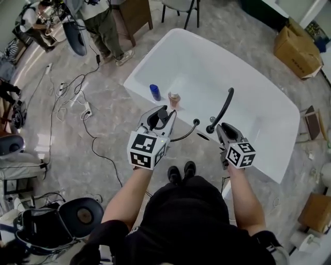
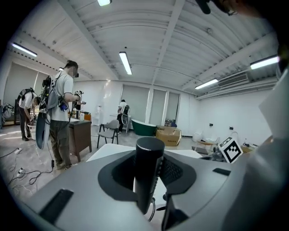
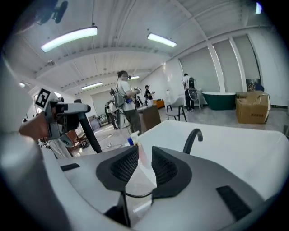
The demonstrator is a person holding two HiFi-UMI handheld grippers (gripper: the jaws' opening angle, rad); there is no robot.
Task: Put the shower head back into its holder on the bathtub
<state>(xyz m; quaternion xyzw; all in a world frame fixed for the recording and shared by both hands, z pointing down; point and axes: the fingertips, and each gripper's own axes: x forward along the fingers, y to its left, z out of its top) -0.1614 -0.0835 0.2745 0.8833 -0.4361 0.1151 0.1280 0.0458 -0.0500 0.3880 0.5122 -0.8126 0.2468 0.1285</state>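
The white bathtub (image 1: 243, 77) is lying ahead. The left gripper (image 1: 160, 116) is hovering by its near rim, its fingers clamping the black shower head (image 2: 149, 162) upright between them. The right gripper (image 1: 227, 130) is holding its fingers partly apart, gripping nothing.

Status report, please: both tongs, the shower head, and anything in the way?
Left tongs shut on shower head, hose hanging. Right tongs open, empty. Shower head not yet stowed. Black faucet, blue bottle on bathtub rim nearby.

Grey marble floor (image 1: 111, 129), cardboard box (image 1: 297, 49), chair (image 1: 181, 6), ceiling strip lights (image 2: 125, 62).
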